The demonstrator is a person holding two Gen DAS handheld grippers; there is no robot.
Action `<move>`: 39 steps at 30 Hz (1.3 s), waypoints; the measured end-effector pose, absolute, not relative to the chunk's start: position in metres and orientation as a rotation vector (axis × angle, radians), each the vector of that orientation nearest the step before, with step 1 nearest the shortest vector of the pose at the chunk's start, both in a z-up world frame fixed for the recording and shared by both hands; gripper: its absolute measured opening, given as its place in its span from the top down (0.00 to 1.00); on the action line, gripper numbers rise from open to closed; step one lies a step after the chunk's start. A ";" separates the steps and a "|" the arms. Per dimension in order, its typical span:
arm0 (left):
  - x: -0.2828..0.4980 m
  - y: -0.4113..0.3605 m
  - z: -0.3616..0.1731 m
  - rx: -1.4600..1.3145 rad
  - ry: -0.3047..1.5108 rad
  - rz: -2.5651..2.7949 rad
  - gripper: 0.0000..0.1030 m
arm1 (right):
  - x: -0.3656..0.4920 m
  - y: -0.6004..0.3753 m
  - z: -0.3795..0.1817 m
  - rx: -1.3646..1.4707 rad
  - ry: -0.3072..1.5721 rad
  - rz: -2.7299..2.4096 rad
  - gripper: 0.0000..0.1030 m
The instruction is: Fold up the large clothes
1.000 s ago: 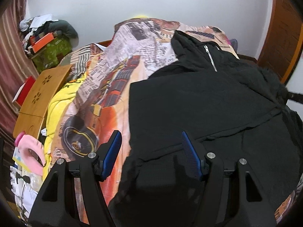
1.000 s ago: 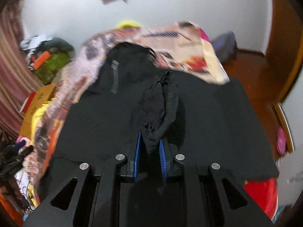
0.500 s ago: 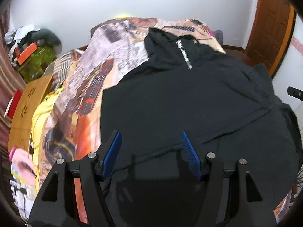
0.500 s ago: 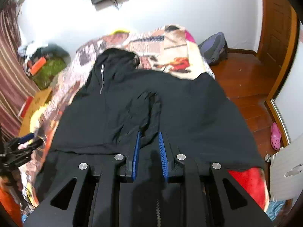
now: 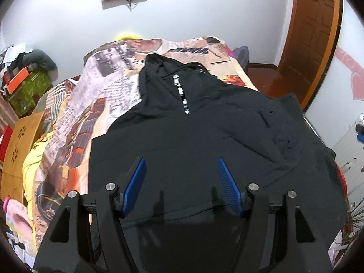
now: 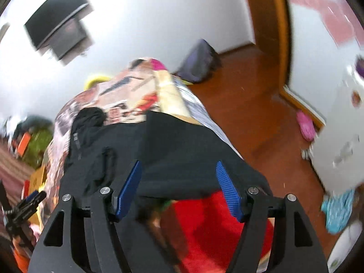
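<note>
A large black hooded zip top (image 5: 193, 136) lies spread on the bed, hood at the far end, its silver zipper (image 5: 182, 96) facing up. A sleeve lies folded across its right side (image 5: 268, 132). My left gripper (image 5: 180, 177) is open and empty, above the garment's lower middle. My right gripper (image 6: 177, 182) is open and empty, over the garment's right edge (image 6: 182, 159). The left gripper also shows at the far left of the right wrist view (image 6: 25, 207).
The bed has a newspaper-print cover (image 5: 102, 86). A red blanket (image 6: 216, 227) lies at the bed's near right corner. A wooden lap tray (image 5: 20, 141) and clutter stand to the left. A wooden floor (image 6: 250, 113), purple bag (image 6: 200, 61) and white cabinet (image 6: 341, 136) are to the right.
My right gripper has opened, let go of the black sleeve, and swung right toward the bed's edge. My left gripper, open throughout, has shifted right over the garment's middle.
</note>
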State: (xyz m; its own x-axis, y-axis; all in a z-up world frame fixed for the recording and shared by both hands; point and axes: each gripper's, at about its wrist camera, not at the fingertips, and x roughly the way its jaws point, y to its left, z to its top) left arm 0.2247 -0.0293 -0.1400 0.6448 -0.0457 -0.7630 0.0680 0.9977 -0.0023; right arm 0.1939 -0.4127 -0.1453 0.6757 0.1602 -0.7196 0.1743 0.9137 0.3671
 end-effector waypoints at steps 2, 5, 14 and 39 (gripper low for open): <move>0.227 -0.037 -0.142 0.031 0.874 -0.077 0.37 | 0.196 -0.425 -0.161 0.491 0.873 -0.032 0.37; 0.232 -0.045 -0.149 0.033 0.891 -0.091 0.37 | 0.203 -0.439 -0.189 0.586 0.935 -0.052 0.37; 0.237 -0.049 -0.166 0.011 0.937 -0.089 0.37 | 0.223 -0.470 -0.262 0.918 1.048 -0.030 0.37; 0.223 -0.029 -0.155 -0.014 0.888 -0.082 0.37 | 0.248 -0.387 -0.073 0.457 0.673 0.110 0.88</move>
State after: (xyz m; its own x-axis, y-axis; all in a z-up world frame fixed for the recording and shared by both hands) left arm 0.2228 -0.0291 -0.1546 0.6277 -0.0772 -0.7746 0.0658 0.9968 -0.0460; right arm 0.2476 -0.3870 -0.0726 0.7800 0.2435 -0.5765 0.0474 0.8956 0.4424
